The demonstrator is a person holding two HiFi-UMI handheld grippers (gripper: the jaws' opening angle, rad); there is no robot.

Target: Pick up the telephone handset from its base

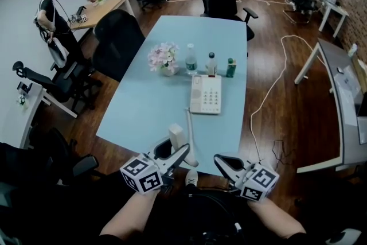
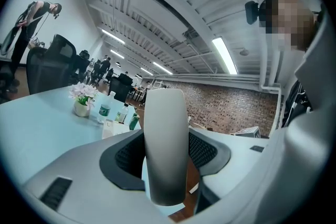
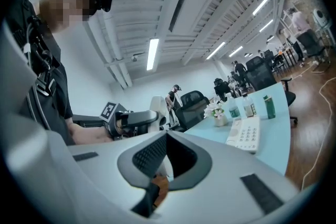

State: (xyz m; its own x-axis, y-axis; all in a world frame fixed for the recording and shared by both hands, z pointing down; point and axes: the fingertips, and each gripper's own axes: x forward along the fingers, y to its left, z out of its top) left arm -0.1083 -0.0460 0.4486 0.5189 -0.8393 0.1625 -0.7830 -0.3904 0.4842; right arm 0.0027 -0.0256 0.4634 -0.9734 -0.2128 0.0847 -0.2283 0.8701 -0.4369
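The left gripper (image 2: 166, 157) clamps the telephone handset (image 2: 165, 123), which stands upright between its jaws with the dark pads (image 2: 127, 157) pressed against either side. Beyond the left jaw spreads a pale blue table (image 2: 37, 126) carrying a pot of flowers (image 2: 81, 98), three bottles (image 2: 105, 108) and, nearer the jaws, the telephone base (image 2: 108, 127). Farther left stands a black chair (image 2: 50, 66). Beyond the right jaw runs a brick wall (image 2: 231, 107).
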